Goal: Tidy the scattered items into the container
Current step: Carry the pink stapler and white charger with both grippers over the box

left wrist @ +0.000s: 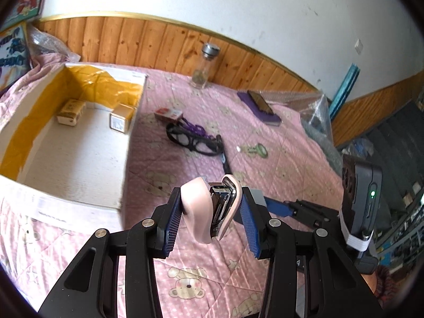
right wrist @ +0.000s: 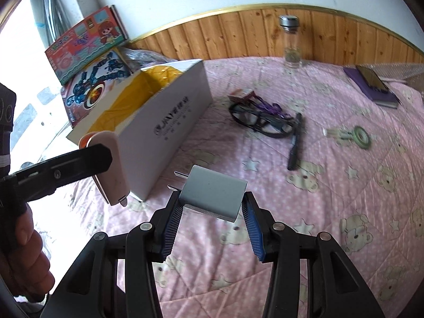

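Observation:
My left gripper (left wrist: 212, 212) is shut on a pink stapler (left wrist: 209, 209) and holds it above the pink bedspread, just right of the open white box (left wrist: 79, 159). The box holds two small cartons (left wrist: 71, 111). My right gripper (right wrist: 212, 206) is shut on a grey plug charger (right wrist: 213, 194), prongs pointing left toward the box (right wrist: 169, 122). The stapler in the left gripper also shows in the right wrist view (right wrist: 111, 167). Black glasses (left wrist: 190, 139), a purple cord (left wrist: 197, 129), a black pen (left wrist: 225, 156), a small red-white pack (left wrist: 169, 112) and a green key-shaped item (left wrist: 255, 149) lie scattered on the bed.
A glass jar (left wrist: 204, 69) stands by the wooden wall panel. A purple notebook with a phone on it (left wrist: 262, 106) lies at the right. Plastic wrap (left wrist: 315, 111) lies beyond it. Toy boxes (right wrist: 87, 53) lean behind the white box.

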A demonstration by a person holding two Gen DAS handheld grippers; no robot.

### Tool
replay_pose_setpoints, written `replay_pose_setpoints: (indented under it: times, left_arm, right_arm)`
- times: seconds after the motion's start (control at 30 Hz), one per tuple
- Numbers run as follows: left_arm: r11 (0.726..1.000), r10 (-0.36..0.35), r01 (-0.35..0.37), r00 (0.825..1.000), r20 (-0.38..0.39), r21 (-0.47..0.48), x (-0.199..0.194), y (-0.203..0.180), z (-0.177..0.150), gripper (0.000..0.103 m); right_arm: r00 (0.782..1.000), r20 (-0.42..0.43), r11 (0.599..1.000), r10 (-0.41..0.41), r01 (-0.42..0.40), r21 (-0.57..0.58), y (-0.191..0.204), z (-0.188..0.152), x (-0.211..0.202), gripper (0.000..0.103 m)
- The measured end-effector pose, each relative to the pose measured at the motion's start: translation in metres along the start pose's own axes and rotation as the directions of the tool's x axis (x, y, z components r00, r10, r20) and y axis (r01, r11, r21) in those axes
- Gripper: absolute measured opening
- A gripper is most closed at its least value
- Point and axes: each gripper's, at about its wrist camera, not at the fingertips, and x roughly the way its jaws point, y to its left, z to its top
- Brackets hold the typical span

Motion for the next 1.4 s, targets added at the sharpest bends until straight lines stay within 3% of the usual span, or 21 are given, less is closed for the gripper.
replay_pose_setpoints:
  times: [0.43,0.8,1.07,1.4]
  left_arm:
    - [0.999,0.045,-0.042,0.994,0.101,-0.035,-0.047,0.040,0.039,0.044]
    - [0.995,0.085,-0.077,0.988,0.127,-0.069,-0.061,0.076,0.071,0.044]
    - [0.986,0.128,-0.116,0.987,0.097,-0.118,-0.050,0.105,0.094,0.044]
    - [0.964,0.215,-0.214,0.977,-0.015,-0.158,-0.017,0.145,0.100,0.044]
  right_arm:
    - [0.997,0.040,0.991,0.070,-0.065,-0.114,0.058,0.042,-0.008,0.048]
    - [0.993,0.041,0.971,0.114,-0.102,-0.217,0.099,0.081,0.001,0.048]
    - [0.993,0.023,0.951,0.115,-0.103,-0.291,0.120,0.110,0.019,0.048]
    - [0.995,-0.013,0.930,0.101,-0.099,-0.354,0.128,0.141,0.055,0.048]
